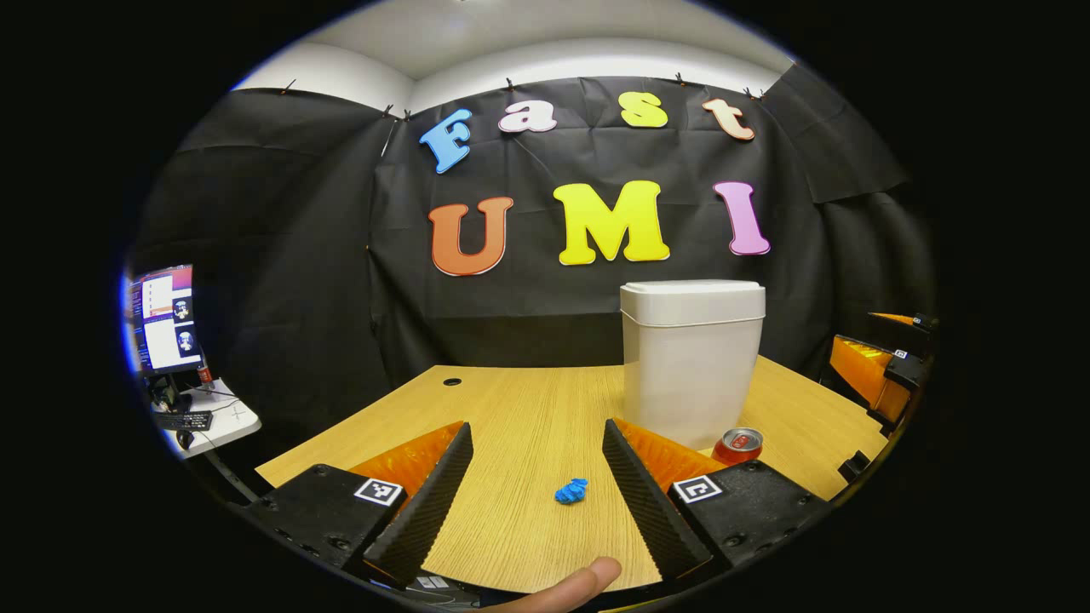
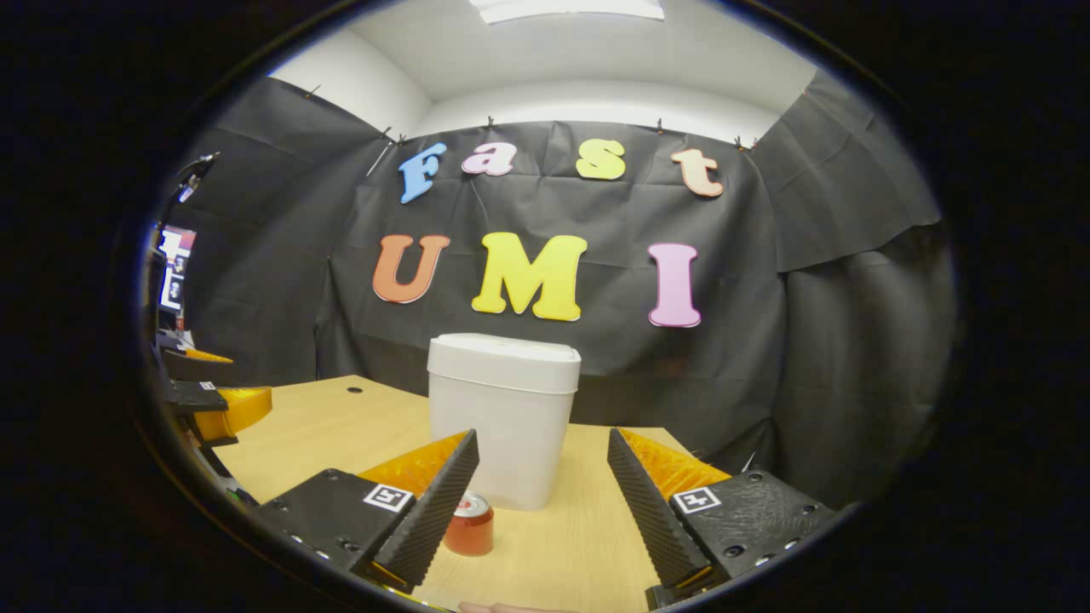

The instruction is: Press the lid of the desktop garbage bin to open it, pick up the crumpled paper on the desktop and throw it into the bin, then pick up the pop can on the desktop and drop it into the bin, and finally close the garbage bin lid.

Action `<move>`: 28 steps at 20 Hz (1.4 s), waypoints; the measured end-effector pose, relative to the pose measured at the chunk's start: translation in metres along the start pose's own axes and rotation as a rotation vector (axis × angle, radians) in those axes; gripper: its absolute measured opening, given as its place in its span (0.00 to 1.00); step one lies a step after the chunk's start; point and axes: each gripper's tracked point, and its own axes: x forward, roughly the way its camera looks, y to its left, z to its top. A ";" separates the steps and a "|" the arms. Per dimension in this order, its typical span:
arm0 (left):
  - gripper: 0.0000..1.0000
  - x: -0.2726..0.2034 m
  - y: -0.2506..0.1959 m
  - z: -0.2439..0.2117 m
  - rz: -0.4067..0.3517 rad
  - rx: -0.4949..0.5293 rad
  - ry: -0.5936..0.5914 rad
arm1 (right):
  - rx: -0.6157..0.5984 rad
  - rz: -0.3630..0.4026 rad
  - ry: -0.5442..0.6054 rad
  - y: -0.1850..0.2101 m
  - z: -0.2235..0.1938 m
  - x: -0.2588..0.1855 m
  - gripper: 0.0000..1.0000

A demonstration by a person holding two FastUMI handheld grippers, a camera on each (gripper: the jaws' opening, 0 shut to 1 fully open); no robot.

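No step is yet begun; the bin [image 2: 502, 421] stands ahead of the right gripper [image 2: 542, 502], lid [image 2: 504, 351] down; both grippers are held released, the left gripper [image 1: 536, 489] framing the paper [image 1: 571, 491], the can [image 1: 737, 445] beyond its right finger; a lid press is judged next.

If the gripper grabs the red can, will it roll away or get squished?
The can stands upright on the table beside the bin, so it probably won't roll unless it is knocked over. Its round, smooth sides may slip between the fingers. If it is empty, a hard squeeze could dent it, but I cannot tell.
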 end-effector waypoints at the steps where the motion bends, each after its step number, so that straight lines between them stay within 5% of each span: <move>1: 0.99 0.000 0.001 -0.001 0.003 -0.003 0.002 | 0.004 -0.005 -0.004 -0.001 0.000 0.001 0.95; 7: 0.99 0.004 -0.008 -0.008 -0.020 -0.015 0.017 | 0.101 0.006 -0.029 0.005 0.015 0.006 0.93; 9: 0.99 0.007 -0.010 -0.013 -0.027 -0.019 0.031 | 0.117 -0.003 -0.041 0.003 0.023 0.013 0.77; 13: 0.99 0.012 -0.009 -0.019 -0.029 -0.044 0.052 | 0.154 0.047 -0.046 0.013 0.041 0.032 0.30; 14: 0.99 0.013 -0.009 -0.020 -0.029 -0.050 0.055 | 0.160 0.047 -0.045 0.013 0.043 0.038 0.12; 16: 0.99 0.017 -0.005 -0.022 -0.021 -0.057 0.060 | 0.165 0.038 -0.034 0.013 0.047 0.048 0.00; 19: 0.99 0.019 -0.004 -0.024 -0.022 -0.068 0.068 | 0.167 0.146 -0.020 0.040 0.059 0.062 0.00; 23: 0.99 0.021 -0.005 -0.029 -0.034 -0.077 0.083 | 0.078 0.131 -0.037 0.046 0.082 0.098 0.00; 28: 0.99 0.024 0.003 -0.028 -0.023 -0.076 0.081 | 0.073 0.135 0.091 0.067 0.085 0.156 0.00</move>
